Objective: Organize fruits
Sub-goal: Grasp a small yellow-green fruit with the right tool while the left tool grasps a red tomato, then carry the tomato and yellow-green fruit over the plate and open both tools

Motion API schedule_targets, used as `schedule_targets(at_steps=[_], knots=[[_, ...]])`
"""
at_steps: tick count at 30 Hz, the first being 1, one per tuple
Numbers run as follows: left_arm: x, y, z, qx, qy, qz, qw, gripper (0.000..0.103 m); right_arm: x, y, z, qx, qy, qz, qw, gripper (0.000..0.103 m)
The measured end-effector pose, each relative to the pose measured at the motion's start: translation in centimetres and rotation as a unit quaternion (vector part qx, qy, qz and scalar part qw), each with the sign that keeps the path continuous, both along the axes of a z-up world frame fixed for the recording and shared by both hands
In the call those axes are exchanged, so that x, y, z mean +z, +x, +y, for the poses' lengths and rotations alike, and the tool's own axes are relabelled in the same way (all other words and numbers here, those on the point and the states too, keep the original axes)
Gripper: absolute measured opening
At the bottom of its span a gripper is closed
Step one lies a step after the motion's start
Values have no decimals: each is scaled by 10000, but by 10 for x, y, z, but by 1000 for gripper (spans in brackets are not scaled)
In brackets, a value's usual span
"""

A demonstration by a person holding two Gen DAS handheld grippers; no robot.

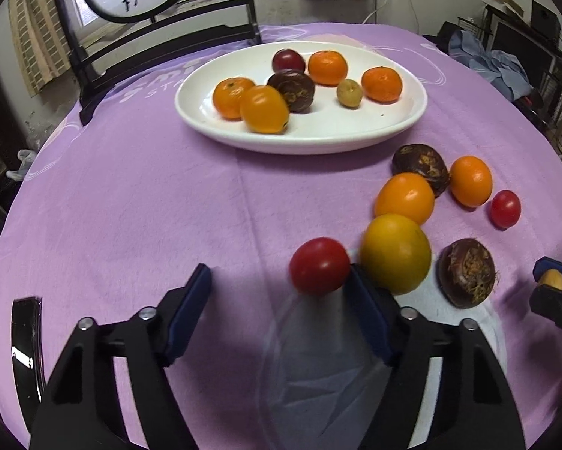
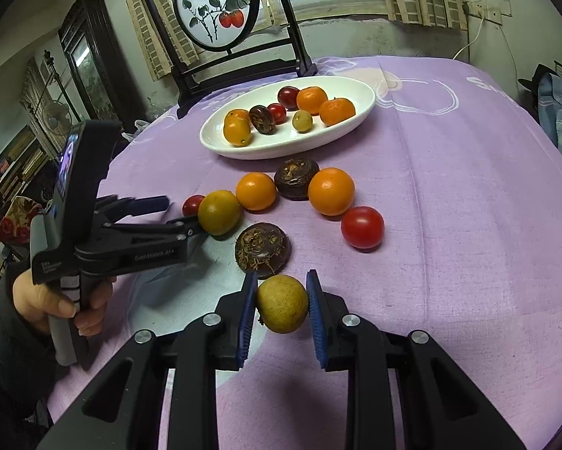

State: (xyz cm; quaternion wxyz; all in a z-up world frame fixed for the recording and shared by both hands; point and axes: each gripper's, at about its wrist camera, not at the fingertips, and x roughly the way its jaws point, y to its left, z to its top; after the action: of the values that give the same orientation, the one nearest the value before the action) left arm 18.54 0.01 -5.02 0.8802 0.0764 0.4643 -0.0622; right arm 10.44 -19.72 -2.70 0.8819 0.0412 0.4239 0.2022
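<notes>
A white oval plate (image 1: 318, 138) (image 2: 340, 127) at the back of the table holds several fruits. More fruits lie loose on the purple cloth in front of it. My left gripper (image 1: 281, 281) is open, with a red cherry tomato (image 1: 319, 265) (image 2: 193, 204) lying just inside its right finger. A yellow-orange fruit (image 1: 395, 253) (image 2: 219, 212) sits just outside that finger. My right gripper (image 2: 282, 294) is shut on a small yellow-green fruit (image 2: 282, 303), held near the cloth; it shows at the left wrist view's right edge (image 1: 551, 279).
Loose on the cloth: two oranges (image 2: 255, 191) (image 2: 331, 191), two dark brown fruits (image 2: 295, 178) (image 2: 262, 249), a red tomato (image 2: 362, 227). A dark wooden stand with a round painted panel (image 2: 215, 11) rises behind the plate. A phone (image 1: 26, 345) lies at the left.
</notes>
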Motion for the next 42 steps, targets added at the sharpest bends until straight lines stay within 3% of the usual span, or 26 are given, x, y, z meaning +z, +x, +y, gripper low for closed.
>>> schedule_targets(at_steps=[3,5,8,17,24,33,42], knots=[[0,5,-1,-168,-329,70,9993,42,-1,0,-1,-35,-28,16,10000,27],[1,2,-5,-295,-329,32,9990,30,-1,0,-1,-54,-45,18,10000,27],[1,-4,-10,-334,-204,14,9992,29,-1,0,-1,-69,-62,8,10000,27],[20,-24,11,-84,-416,46,9991,29,-1,0,0,-166,-153,-56,9997,27],[52,-29,18,-140,-516,-233,9983,29,25,3,20,29,-505,-332,9982,27],[74,36,14,57,-646,-377,9972,29,67,62,51,392,-687,-787,9938,27],[58,109,22,483,-606,-191,9968,29,43,135,75,419,-932,-574,9931,27]])
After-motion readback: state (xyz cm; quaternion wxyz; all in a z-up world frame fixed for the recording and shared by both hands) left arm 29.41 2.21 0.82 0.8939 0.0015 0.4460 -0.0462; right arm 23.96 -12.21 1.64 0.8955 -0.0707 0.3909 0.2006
